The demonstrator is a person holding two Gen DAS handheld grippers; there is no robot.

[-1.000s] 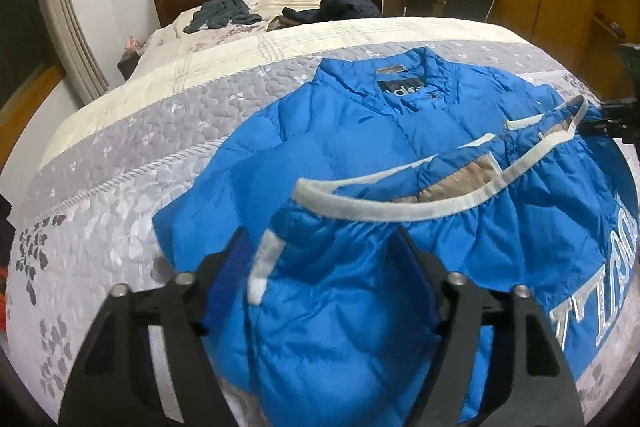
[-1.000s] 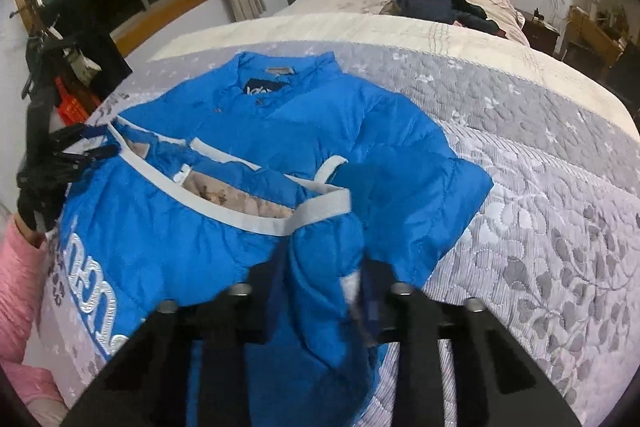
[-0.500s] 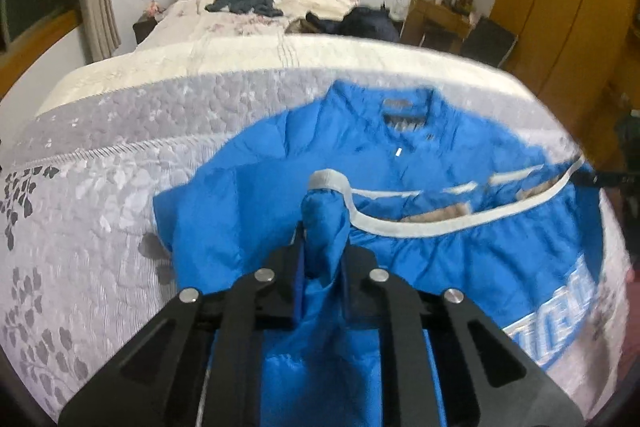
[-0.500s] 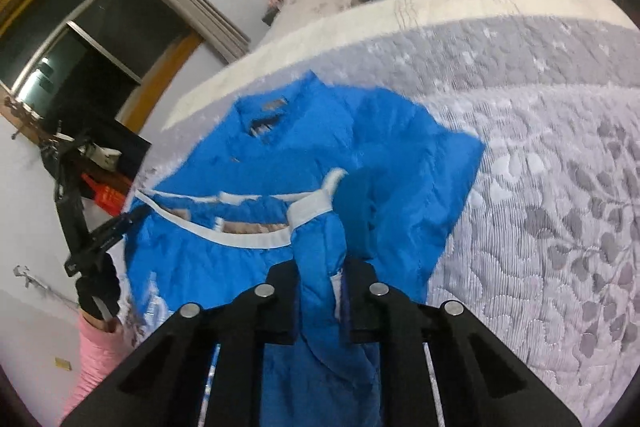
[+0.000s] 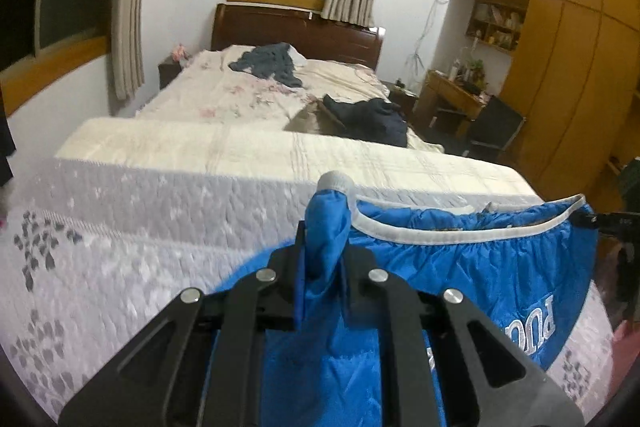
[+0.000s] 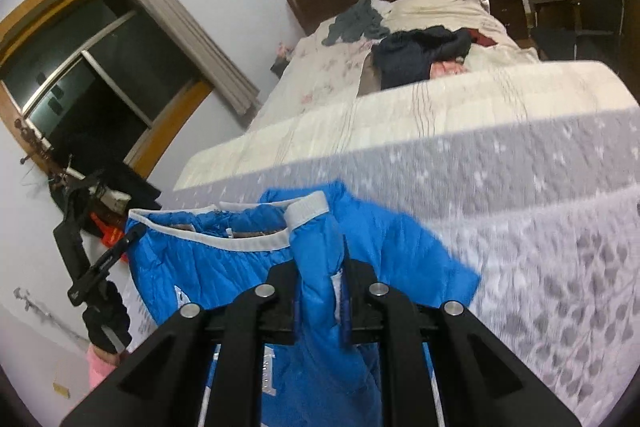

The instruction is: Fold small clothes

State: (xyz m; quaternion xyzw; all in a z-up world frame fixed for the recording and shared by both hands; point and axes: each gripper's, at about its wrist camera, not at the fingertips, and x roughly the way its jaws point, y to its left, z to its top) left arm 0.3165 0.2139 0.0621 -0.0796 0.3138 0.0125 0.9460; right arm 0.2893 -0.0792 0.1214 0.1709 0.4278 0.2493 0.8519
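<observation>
While both jaws pinch blue jacket [image 5: 460,267] hem, raised fabric hides collar; bed [image 6: 540,187] blurred.

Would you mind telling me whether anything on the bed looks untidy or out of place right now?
Yes: beyond the blue jacket held by both tools, two garments lie crumpled and unfolded near the headboard, a grey-blue one by the pillows and a dark navy one further down. Nothing looks spilled or damaged.

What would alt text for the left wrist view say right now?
The left tool is clamped on a bunched corner of a blue jacket, its white-trimmed hem lifted above a grey quilted bed. Dark clothes lie farther back.
</observation>
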